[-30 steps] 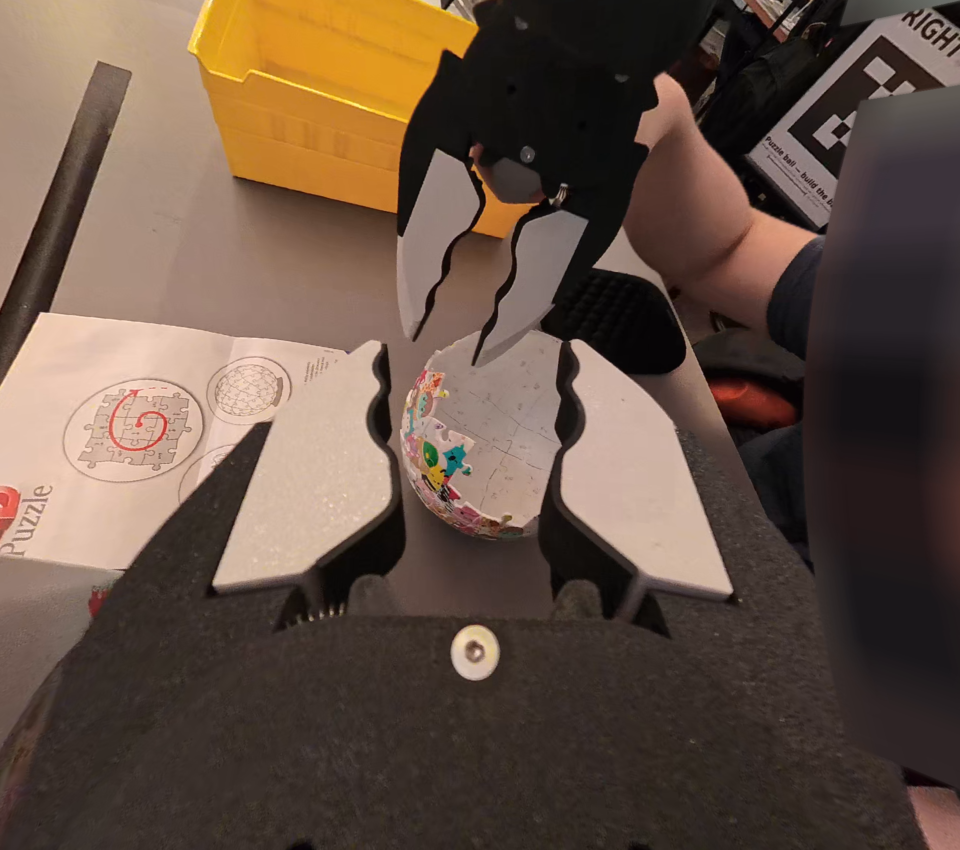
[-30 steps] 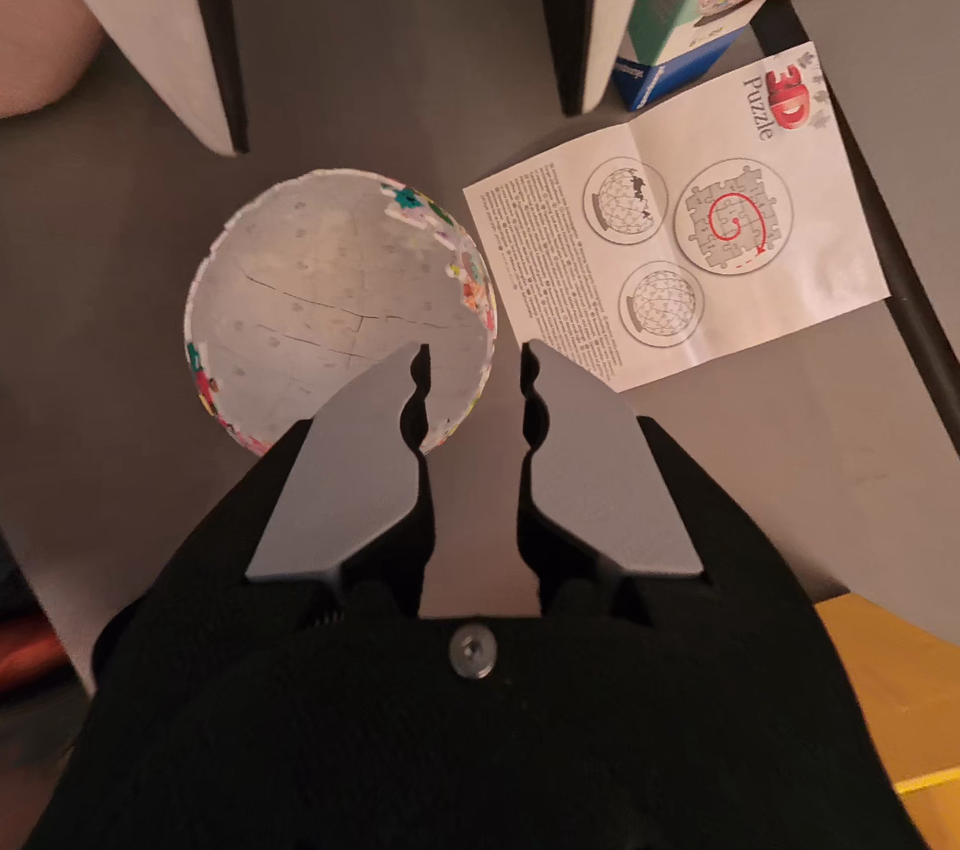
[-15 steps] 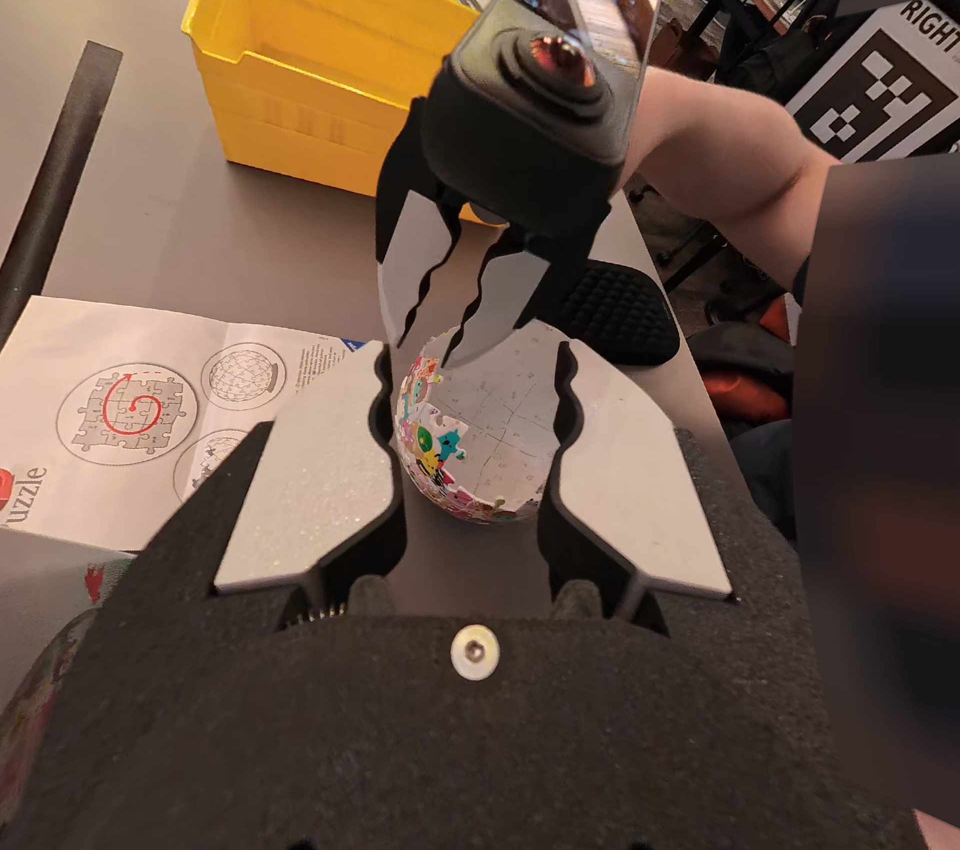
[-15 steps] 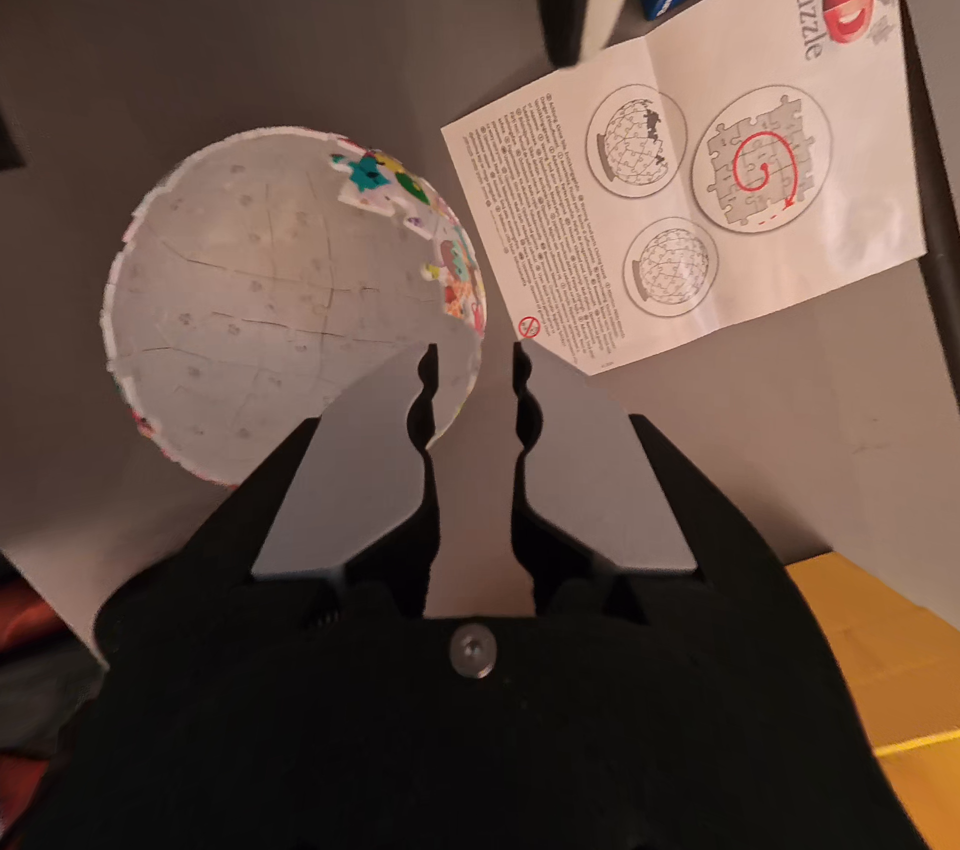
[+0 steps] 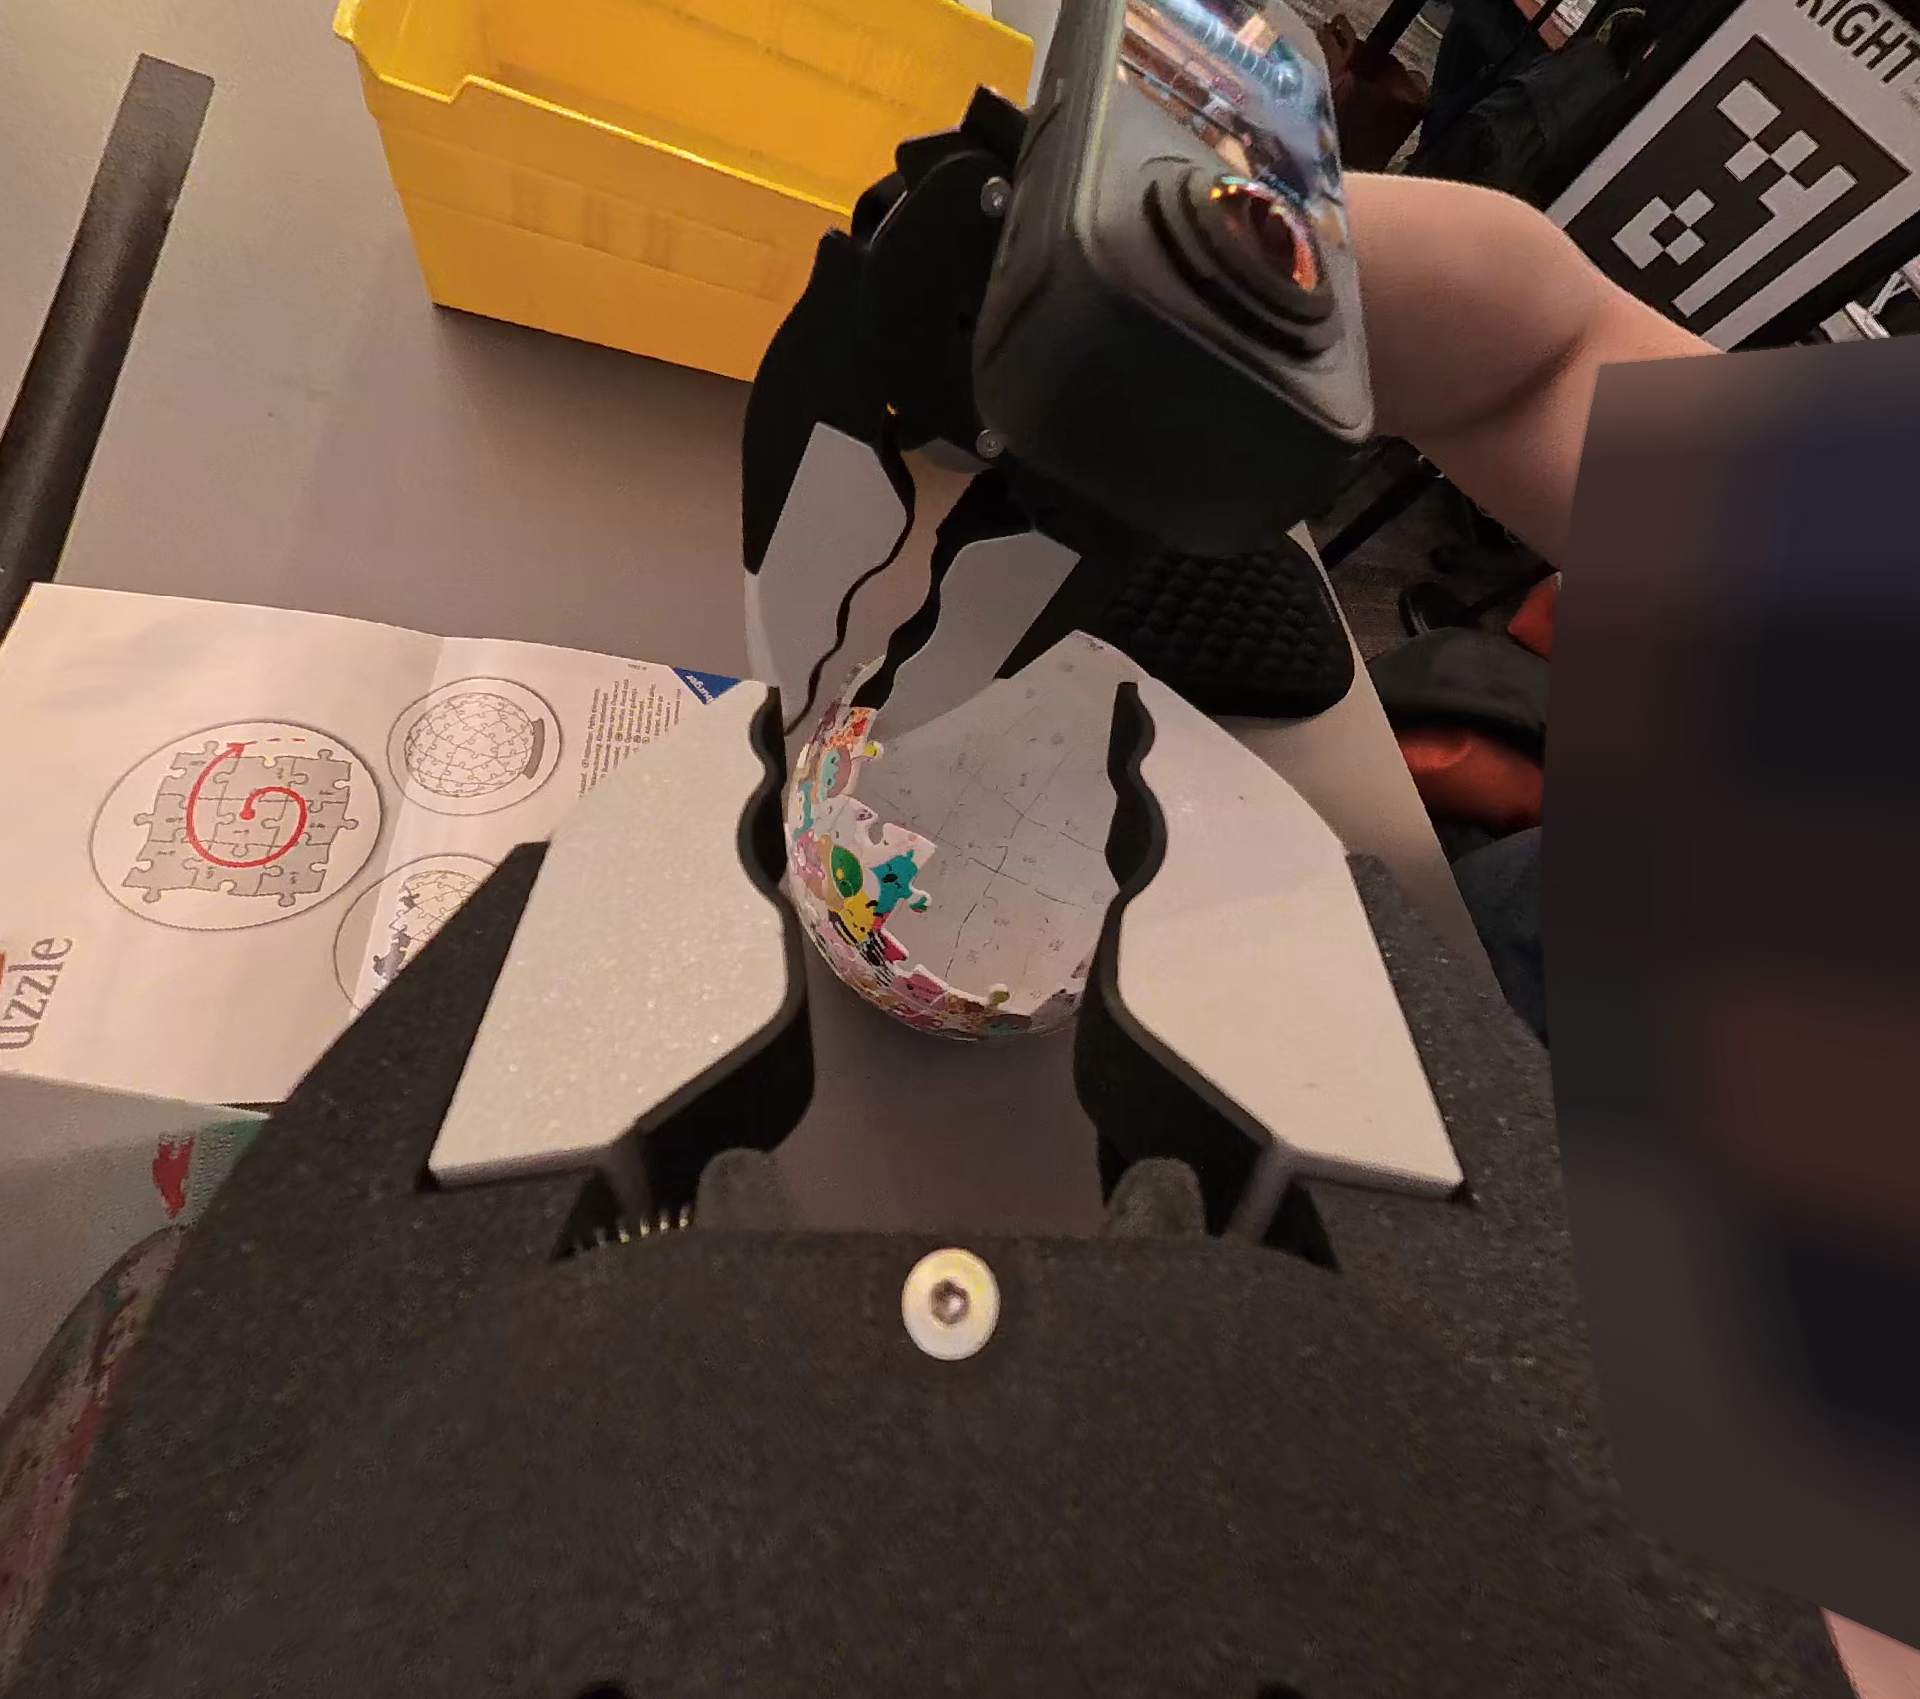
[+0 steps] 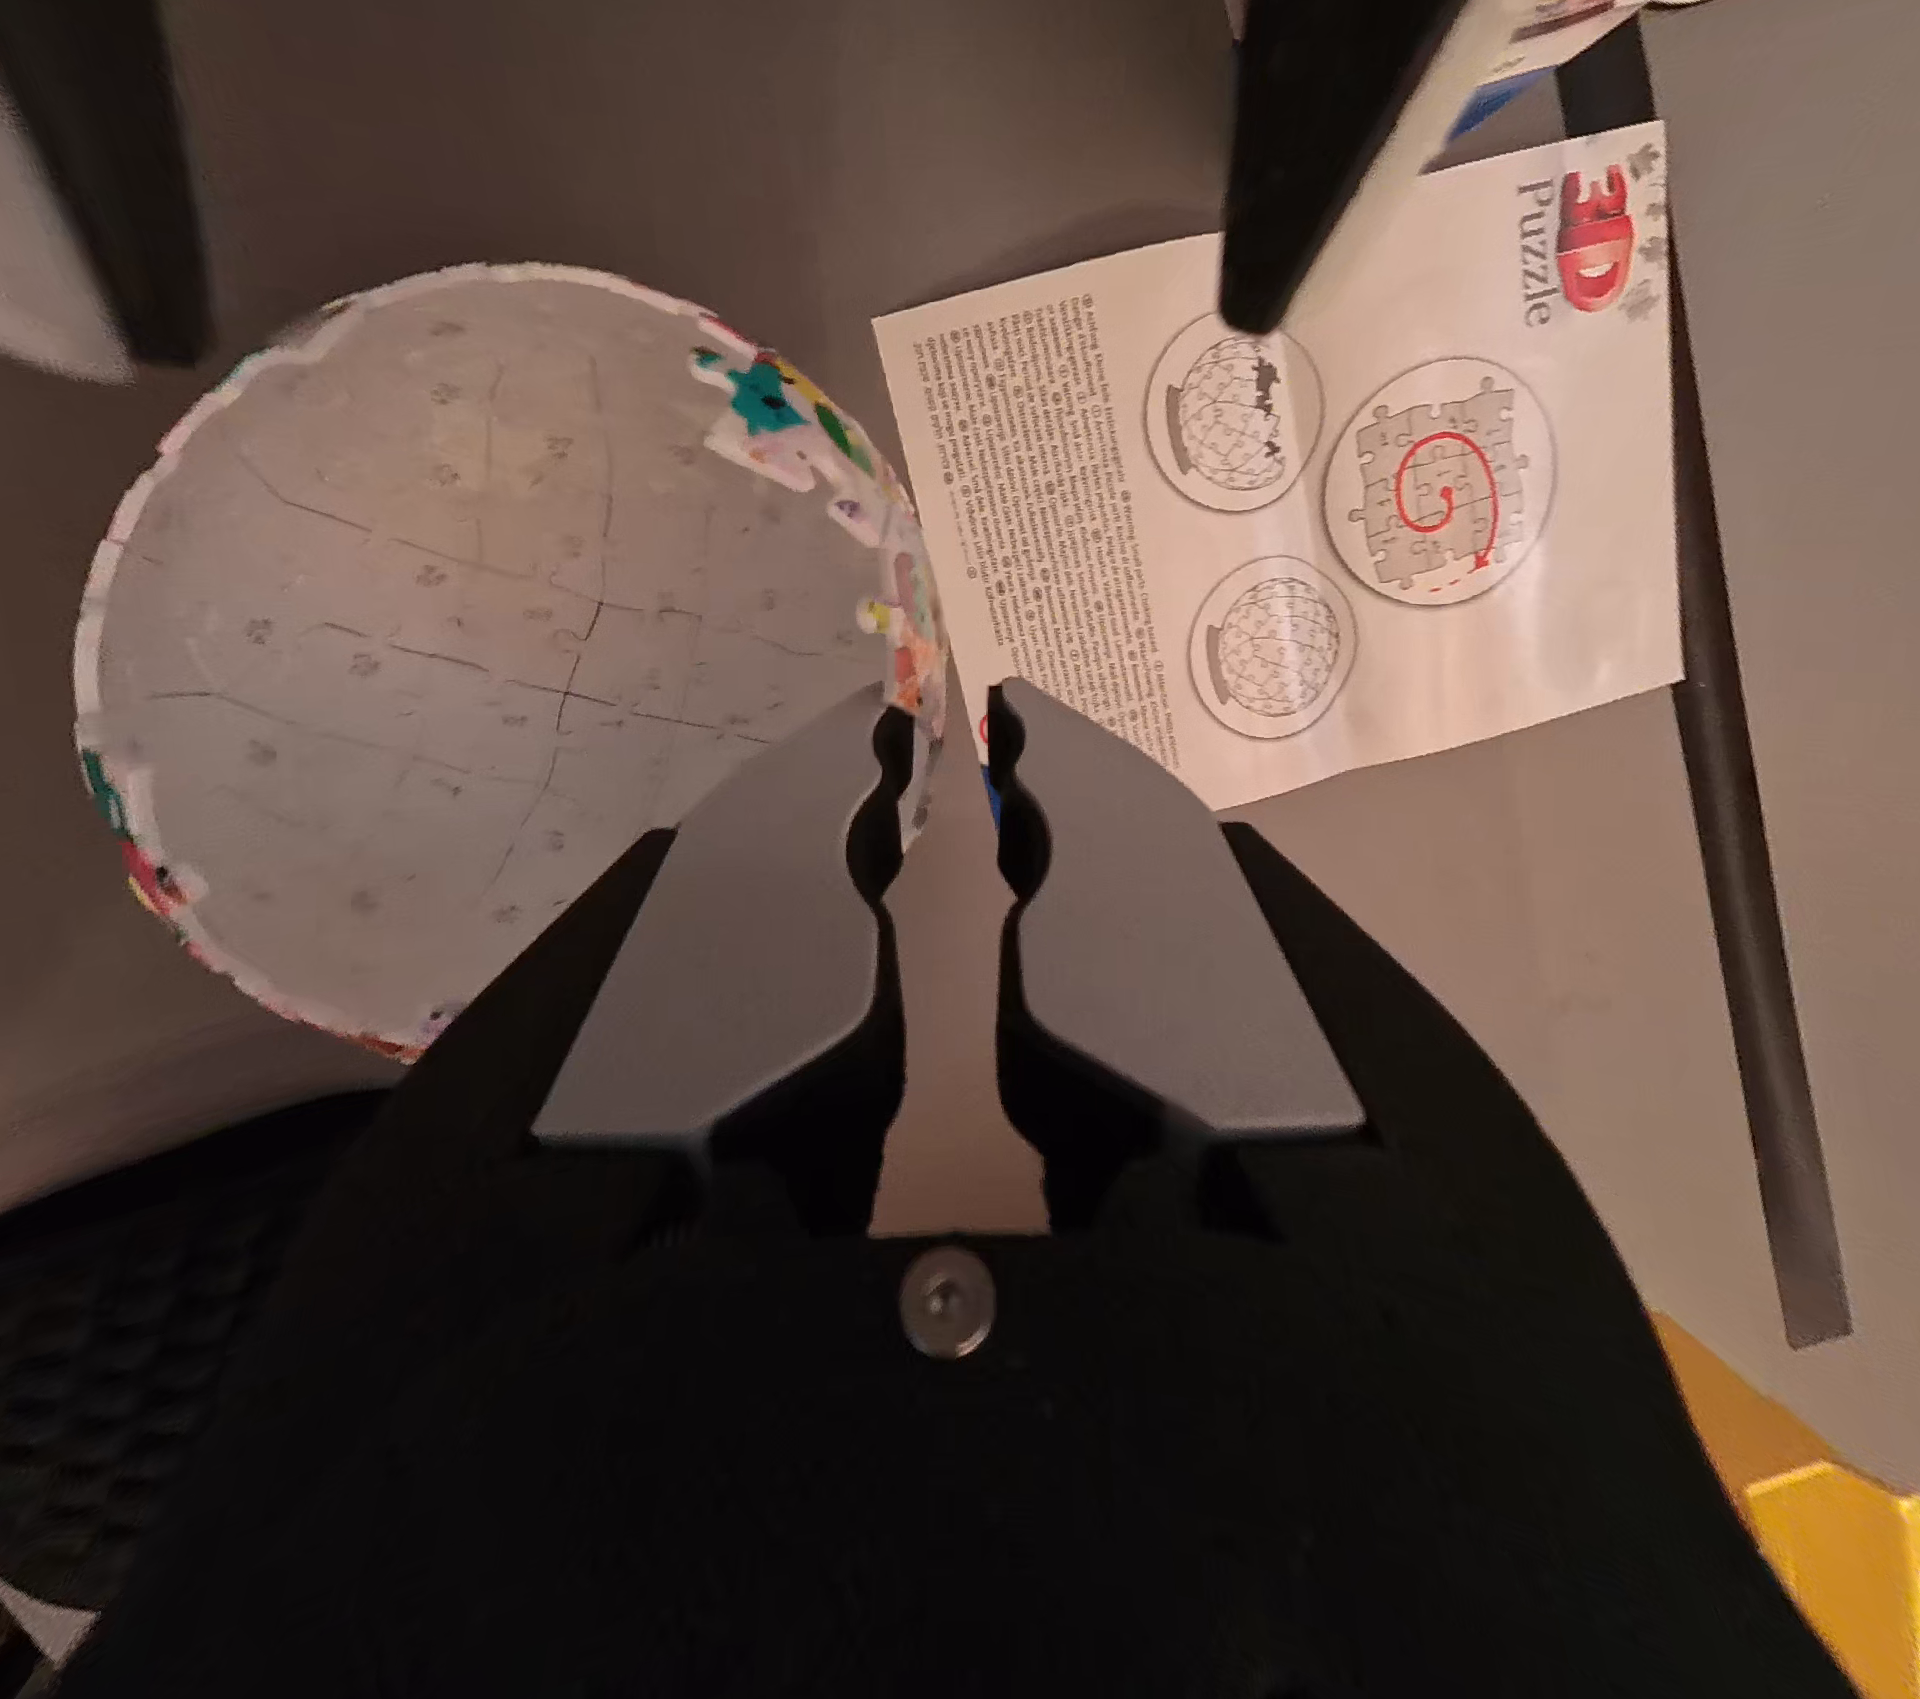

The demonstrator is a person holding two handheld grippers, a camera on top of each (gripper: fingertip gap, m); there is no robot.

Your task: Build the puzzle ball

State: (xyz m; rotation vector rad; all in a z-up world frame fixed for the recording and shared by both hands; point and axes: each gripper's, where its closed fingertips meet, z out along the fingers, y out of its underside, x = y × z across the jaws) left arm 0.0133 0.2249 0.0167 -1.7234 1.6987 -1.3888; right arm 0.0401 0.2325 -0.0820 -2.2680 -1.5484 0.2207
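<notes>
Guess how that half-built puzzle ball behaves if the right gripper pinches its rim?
The puzzle ball is probably light: a thin, hollow shell. Likely fragile, since piece seams cross its inside and the rim is jagged. Resting on its curved bottom on the table, it may rock or roll when the right gripper nudges it.

The half-built puzzle ball sits on the table, leaflet left, bin behind.

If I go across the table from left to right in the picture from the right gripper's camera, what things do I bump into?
Half-built puzzle ball → right gripper straddling the ball's rim → instruction sheet → dark strip in the table.
</notes>
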